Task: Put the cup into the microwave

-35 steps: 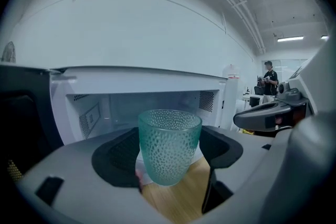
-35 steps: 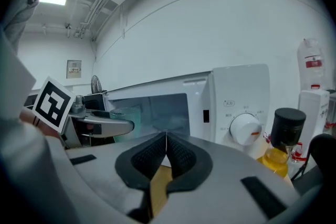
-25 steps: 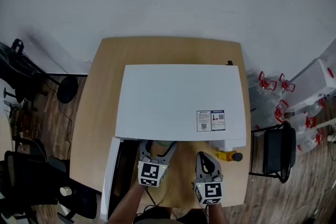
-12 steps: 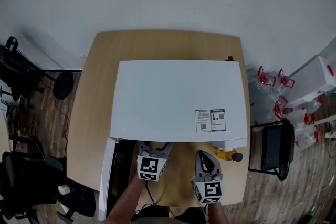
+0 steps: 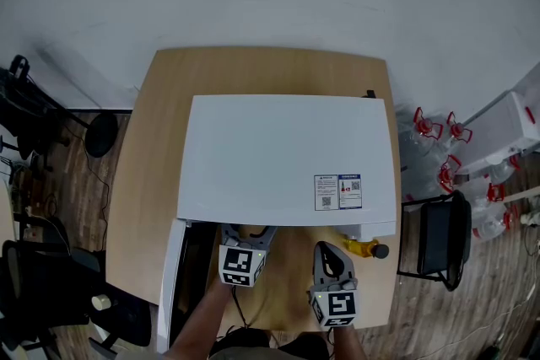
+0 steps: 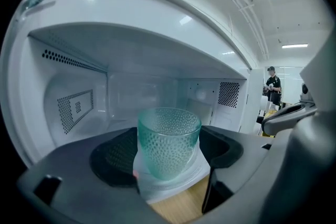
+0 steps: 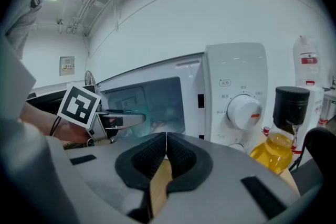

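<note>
Main risk: the dimpled green glass cup (image 6: 169, 134) clipping the microwave (image 5: 287, 160) on the way in. The cup sits right at the mouth of the cavity, and the roof lip is close overhead in the left gripper view. If I lift, the rim could hit that lip. If I drop my wrist, the base could catch the front sill.

Second risk is slip. The glass is smooth and tapered and held only by the two pads, so a knock could twist it out. I can't tell whether its base rests on anything yet, so letting go now might drop or tip it.

Third risk: the open door (image 5: 173, 282) hangs just left of my left forearm, so drifting sideways would bump it.

Pose:
- The left gripper (image 5: 247, 233) points straight into the opening, roughly level. Its tips are under the microwave's front edge and it's clamped on the cup, which is upright.
- The right gripper (image 7: 165, 144) is low over the worktop (image 5: 148, 181) in front of the control panel. Its pads are pressed together with nothing between them.
- The timer knob (image 7: 242, 112) and a black-capped bottle of yellow liquid (image 7: 273, 152) are ahead of the right gripper and to its right. I judge it's well apart from the left gripper, so it shouldn't interfere.
</note>
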The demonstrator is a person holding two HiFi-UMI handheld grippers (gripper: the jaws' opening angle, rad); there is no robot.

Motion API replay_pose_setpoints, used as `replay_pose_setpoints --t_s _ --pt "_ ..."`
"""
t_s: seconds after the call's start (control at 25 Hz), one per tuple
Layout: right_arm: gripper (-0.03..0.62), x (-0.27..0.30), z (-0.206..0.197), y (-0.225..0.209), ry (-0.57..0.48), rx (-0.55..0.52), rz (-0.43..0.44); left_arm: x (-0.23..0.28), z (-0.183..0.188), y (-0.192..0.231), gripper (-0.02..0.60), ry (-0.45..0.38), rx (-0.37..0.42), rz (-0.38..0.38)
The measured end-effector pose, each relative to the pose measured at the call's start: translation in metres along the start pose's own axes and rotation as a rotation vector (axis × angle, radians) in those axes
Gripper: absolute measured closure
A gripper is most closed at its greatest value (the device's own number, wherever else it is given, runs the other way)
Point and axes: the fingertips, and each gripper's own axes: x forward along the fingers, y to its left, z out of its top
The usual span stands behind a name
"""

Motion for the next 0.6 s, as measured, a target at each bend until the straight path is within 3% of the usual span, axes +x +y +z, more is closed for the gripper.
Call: replay_pose_setpoints --t_s 0.6 --pt "0.576 -0.025 0.026 0.008 -0.063 -0.030 -0.003 -0.036 0.031 -0.013 0.216 -0.020 0.055 0.010"
